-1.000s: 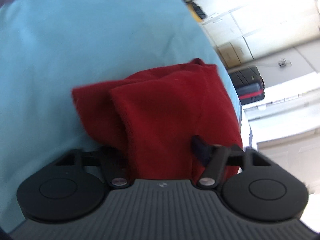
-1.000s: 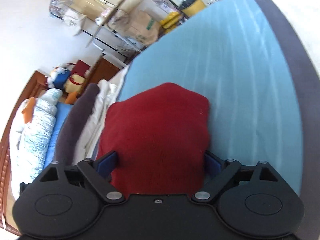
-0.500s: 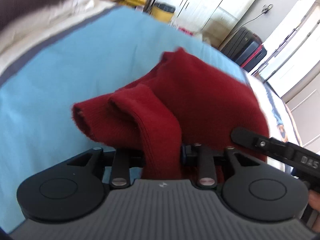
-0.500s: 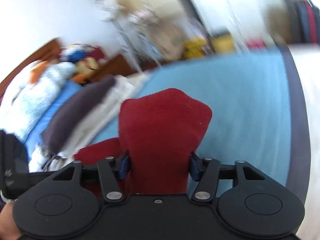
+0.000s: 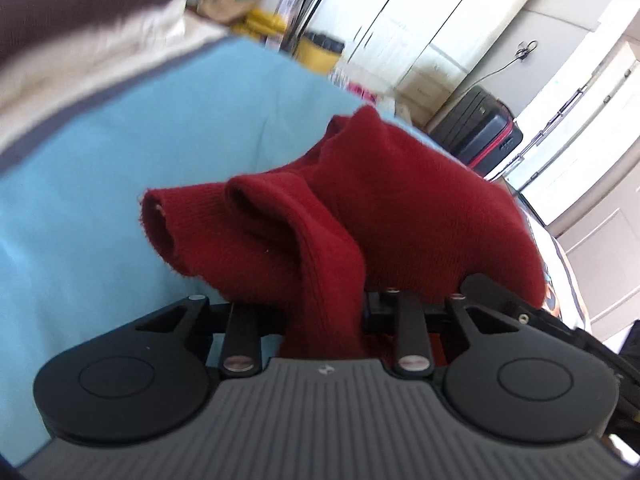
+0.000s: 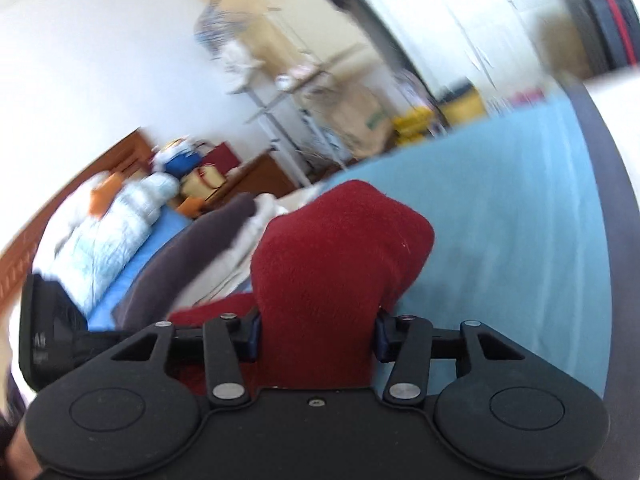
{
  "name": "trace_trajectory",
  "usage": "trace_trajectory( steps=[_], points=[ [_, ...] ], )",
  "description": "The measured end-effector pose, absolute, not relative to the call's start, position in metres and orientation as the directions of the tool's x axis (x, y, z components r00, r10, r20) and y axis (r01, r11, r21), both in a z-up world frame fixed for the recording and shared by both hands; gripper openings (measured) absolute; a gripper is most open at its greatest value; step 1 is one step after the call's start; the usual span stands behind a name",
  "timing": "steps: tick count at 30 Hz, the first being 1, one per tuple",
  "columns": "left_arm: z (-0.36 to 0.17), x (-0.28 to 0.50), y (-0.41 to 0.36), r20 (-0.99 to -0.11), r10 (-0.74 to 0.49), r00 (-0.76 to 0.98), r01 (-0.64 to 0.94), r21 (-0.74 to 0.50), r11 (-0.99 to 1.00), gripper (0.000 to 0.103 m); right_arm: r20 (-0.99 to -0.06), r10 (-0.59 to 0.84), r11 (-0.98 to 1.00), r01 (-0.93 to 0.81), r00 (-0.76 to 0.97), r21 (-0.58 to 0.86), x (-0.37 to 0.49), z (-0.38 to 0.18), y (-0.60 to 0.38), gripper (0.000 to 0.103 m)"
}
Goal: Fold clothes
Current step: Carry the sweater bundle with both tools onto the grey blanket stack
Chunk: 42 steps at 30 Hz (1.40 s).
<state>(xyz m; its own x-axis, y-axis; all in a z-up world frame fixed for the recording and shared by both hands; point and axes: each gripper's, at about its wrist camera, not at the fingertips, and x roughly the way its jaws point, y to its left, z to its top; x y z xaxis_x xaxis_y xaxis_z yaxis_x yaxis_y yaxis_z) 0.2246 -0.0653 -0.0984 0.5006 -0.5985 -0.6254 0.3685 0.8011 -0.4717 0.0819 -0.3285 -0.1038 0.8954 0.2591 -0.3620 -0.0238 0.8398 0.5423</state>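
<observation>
Both grippers are clamped on the same dark red knit garment [image 5: 404, 208], which is bunched up above a light blue bed sheet [image 5: 120, 168]. In the left wrist view, the left gripper [image 5: 324, 312] has its jaws clenched on a thick rolled fold of the red cloth that runs straight down between them; to the left of that fold two open tube-like ends of the garment – cuffs or hems, it is hard to say which – gape toward the camera, and the rest of the cloth heaps up to the right. At the lower right edge of that view a black part of the other gripper [image 5: 560, 328] pokes in, just beside the heap. In the right wrist view, the right gripper [image 6: 318, 336] has its jaws pinched on a broad hump of the same red cloth [image 6: 340, 256], which rises in a rounded peak above them, with the blue sheet [image 6: 520, 216] spreading to the right. The left gripper's dark body [image 6: 48, 320] shows at the left edge, close by. Beyond the sheet lie a dark brown pillow or rolled blanket [image 6: 184, 264] on cream bedding, and a pale blue quilt [image 6: 108, 232] – all somewhat blurred. In the left wrist view a black suitcase with a red stripe [image 5: 480, 132] stands by white cupboard doors [image 5: 420, 28] in the background.
</observation>
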Motion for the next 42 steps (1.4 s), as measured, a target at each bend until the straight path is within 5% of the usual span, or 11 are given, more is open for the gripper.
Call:
trace_trajectory(
  steps=[8,15,23,36,39,42],
  points=[
    [-0.031,0.196,0.026,-0.476,-0.574,0.666,0.274,-0.56,0.782,0.027,-0.287,0.356,0.838,-0.168,0.889,0.519,0.084,-0.041,-0.284,0.053],
    [0.043,0.216,0.097,-0.429,-0.387,0.816,0.234,-0.367,0.9,0.027,-0.247,0.462,0.819,-0.303,0.852,0.487,0.164,0.01,-0.208,0.053],
    [0.107,0.3,0.18,-0.428,-0.338,0.838,0.268,-0.217,0.939,0.027,-0.121,0.513,0.795,-0.417,0.85,0.441,0.25,0.041,-0.118,0.053],
    [0.065,0.418,0.23,-0.499,-0.285,0.818,0.206,-0.209,0.956,0.027,-0.194,0.507,0.797,-0.372,0.839,0.476,0.349,0.018,-0.051,0.053],
    [0.029,0.448,0.24,-0.544,-0.298,0.784,0.136,-0.318,0.938,0.032,-0.264,0.483,0.813,-0.316,0.835,0.49,0.376,0.002,-0.046,0.059],
    [-0.011,0.461,0.239,-0.619,-0.23,0.751,0.1,-0.238,0.966,0.035,-0.391,0.45,0.854,-0.26,0.803,0.45,0.404,-0.024,-0.046,0.066]
  ],
)
